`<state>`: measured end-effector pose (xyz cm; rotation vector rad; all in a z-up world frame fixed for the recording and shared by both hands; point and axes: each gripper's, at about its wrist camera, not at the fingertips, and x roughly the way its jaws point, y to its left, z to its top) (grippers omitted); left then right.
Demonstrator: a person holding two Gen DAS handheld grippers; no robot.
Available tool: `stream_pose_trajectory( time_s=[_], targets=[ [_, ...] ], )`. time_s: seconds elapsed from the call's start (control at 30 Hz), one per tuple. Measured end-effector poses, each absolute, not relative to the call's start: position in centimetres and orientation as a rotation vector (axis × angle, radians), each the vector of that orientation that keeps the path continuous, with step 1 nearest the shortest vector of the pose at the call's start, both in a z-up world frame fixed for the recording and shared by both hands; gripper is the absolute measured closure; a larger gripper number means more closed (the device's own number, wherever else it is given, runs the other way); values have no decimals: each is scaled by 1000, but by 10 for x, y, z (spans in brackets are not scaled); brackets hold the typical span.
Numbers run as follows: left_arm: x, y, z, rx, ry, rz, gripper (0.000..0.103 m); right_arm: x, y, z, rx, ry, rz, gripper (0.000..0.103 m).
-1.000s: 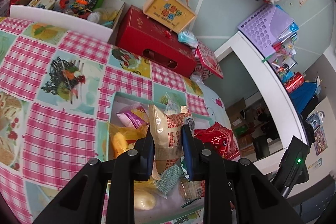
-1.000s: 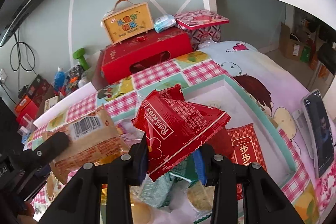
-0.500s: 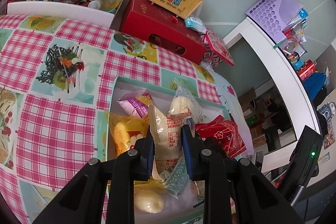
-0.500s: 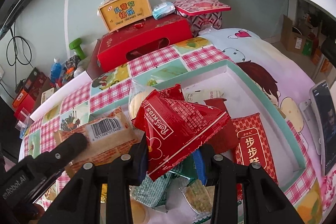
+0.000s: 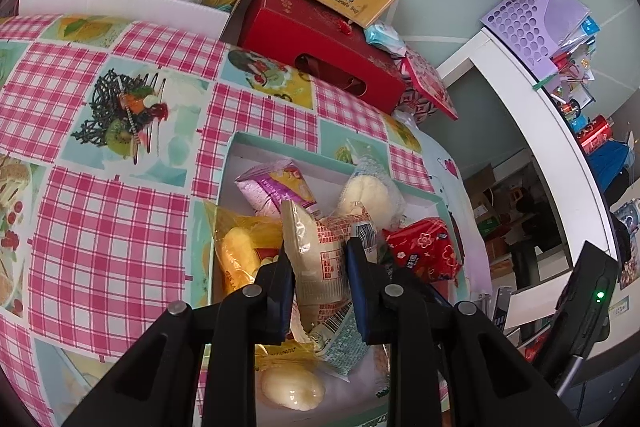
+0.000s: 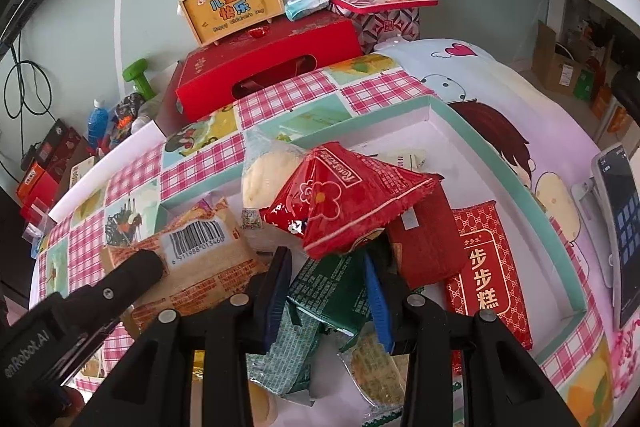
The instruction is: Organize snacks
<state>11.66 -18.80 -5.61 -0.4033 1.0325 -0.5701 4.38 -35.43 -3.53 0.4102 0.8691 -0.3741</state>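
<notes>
A teal-rimmed white tray (image 5: 276, 141) (image 6: 500, 163) lies on the checked cloth with several snack packets in it. My left gripper (image 5: 320, 283) is shut on a beige packet (image 5: 316, 259) with red print and holds it upright over the tray. In the right wrist view this packet (image 6: 200, 247) shows its barcode. My right gripper (image 6: 326, 279) is shut on the lower edge of a red flower-print packet (image 6: 348, 203), which tips forward at the fingertips. Green packets (image 6: 332, 291) and a red packet with gold characters (image 6: 484, 267) lie beneath.
A red gift box (image 6: 272, 67) with a yellow handled box (image 6: 232, 7) on it stands behind the tray. A phone (image 6: 616, 219) lies at the right. A white carton of toys (image 5: 120, 7) is at the back left. A white desk (image 5: 540, 131) rises on the right.
The left gripper has come down closer to the tray with the beige packet. The red packet has turned and tipped away in the right gripper, now gripped only near its lower edge.
</notes>
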Motion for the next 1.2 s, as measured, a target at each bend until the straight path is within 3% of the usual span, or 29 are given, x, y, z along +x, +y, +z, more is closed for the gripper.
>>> stream_pose_trajectory(
  time_s=[0.23, 0.3, 0.37, 0.43, 0.73, 0.87, 1.03, 1.2],
  targets=[
    [118, -186, -60, -427, 1045, -572, 76, 45, -353, -36, 395, 884, -376, 63],
    [118, -187, -58, -419, 1045, -571, 75, 44, -352, -34, 399, 887, -375, 60],
    [116, -189, -54, -402, 1044, -572, 73, 43, -352, -33, 402, 888, -369, 49],
    [115, -188, -47, -388, 1028, -570, 72, 42, -352, -31, 402, 889, -368, 49],
    [110, -169, -24, -366, 1038, -525, 52, 37, -348, -18, 389, 874, -352, 45],
    [104, -158, -10, -258, 1011, -415, 43, 37, -343, -14, 369, 870, -334, 31],
    [105, -136, -7, -118, 957, -208, 41, 39, -332, -9, 342, 859, -302, 23],
    [115, -109, -24, -12, 969, -3, 41, 42, -314, -4, 294, 839, -259, 6]
  ],
)
